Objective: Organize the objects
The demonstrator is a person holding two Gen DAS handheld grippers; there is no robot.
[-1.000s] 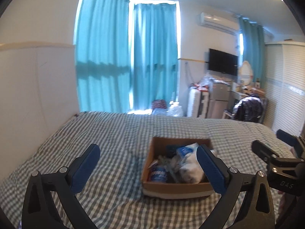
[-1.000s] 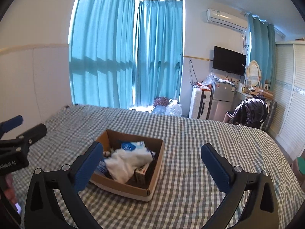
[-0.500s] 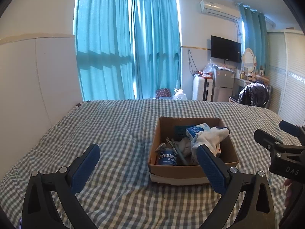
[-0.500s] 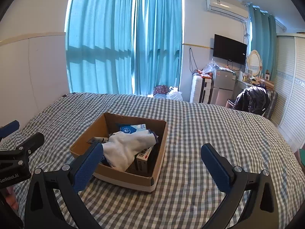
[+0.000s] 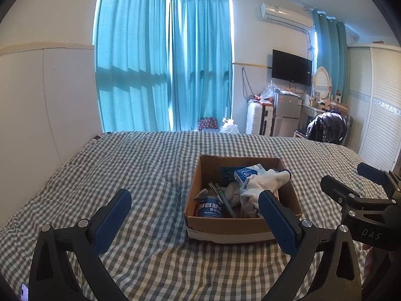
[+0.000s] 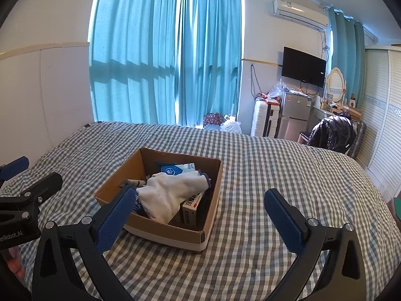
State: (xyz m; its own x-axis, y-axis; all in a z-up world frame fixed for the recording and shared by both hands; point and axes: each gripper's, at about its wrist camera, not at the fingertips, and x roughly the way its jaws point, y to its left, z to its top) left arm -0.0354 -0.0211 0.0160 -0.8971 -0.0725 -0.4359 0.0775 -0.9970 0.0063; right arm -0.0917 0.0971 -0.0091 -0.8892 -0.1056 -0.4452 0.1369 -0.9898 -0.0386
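Note:
A brown cardboard box [image 5: 198, 175] [image 6: 213, 188] sits on the checked bed. In it lie a white glove [image 5: 263, 183] [image 6: 173, 193], a blue and white packet [image 5: 246, 173] [image 6: 175, 169], a blue can [image 5: 209, 207], a small carton [image 6: 191, 207] and other small items. My left gripper [image 5: 195, 218] is open and empty, held above the bed in front of the box. My right gripper [image 6: 198, 213] is open and empty, just right of the box's near side. Each gripper shows in the other's view, the right gripper [image 5: 356, 185] and the left gripper [image 6: 30, 175].
The bed's grey checked sheet [image 5: 140, 165] spreads around the box. A white headboard wall [image 5: 50, 100] stands at the left. Beyond the bed are teal curtains [image 5: 163, 75], a suitcase [image 6: 265, 121], a small fridge [image 6: 294, 115] and a chair with a black jacket [image 6: 330, 133].
Both views have tilted down and drawn nearer to the box, which now sits lower and larger. Both grippers stay open and empty.

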